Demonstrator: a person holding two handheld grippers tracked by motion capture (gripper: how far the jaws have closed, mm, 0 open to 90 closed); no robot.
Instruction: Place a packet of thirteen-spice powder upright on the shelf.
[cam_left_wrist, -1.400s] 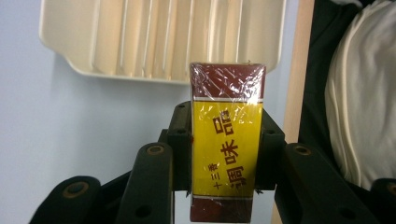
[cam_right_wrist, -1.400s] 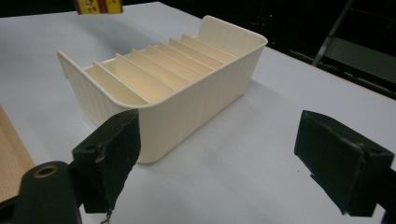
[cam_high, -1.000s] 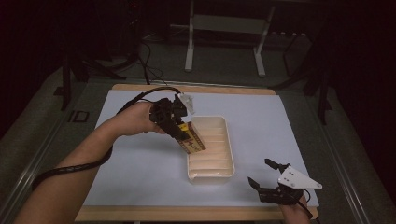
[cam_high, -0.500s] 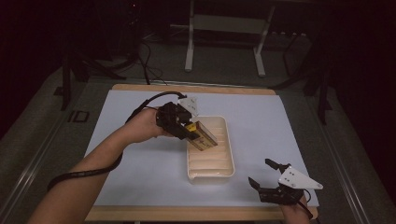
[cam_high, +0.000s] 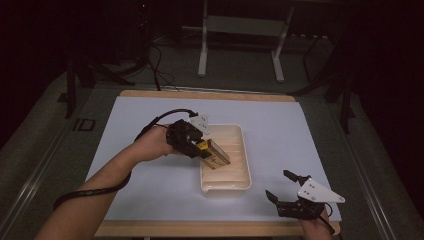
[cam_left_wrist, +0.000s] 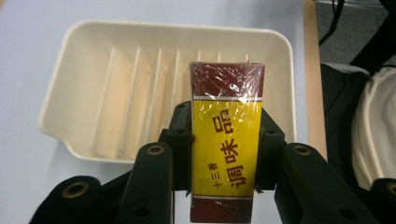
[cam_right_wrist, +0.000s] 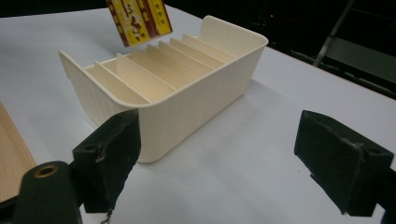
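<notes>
We see a dim room with dark floor and the legs of a white stand (cam_high: 240, 45) at the back, and in front of it a surface (cam_high: 125, 130) covered by a pale blue-white sheet with a wooden edge along the near and far sides.

At the left of the high view a bare forearm (cam_high: 100, 185) reaches in from the bottom corner, a black cable (cam_high: 160, 117) looping from the tool it carries. The left hand-held gripper (cam_high: 200, 150) pinches a flat yellow and dark red packet (cam_left_wrist: 227, 140), wrapped in shiny film and printed with red characters. In the left gripper view we see its two black jaws pressed against the packet's long sides. The packet is tilted, and its free end hangs over the left part of a cream tray (cam_high: 237, 170) without touching it, as the right gripper view shows.

The tray stands near the middle of the surface; its floor is divided by several thin upright ribs (cam_right_wrist: 140, 70) running across it.

At the lower right, well apart from the tray, the right hand-held gripper (cam_high: 280, 187) sits just above the near edge of the surface, its jaws spread wide with nothing between them and pointing toward the tray.
</notes>
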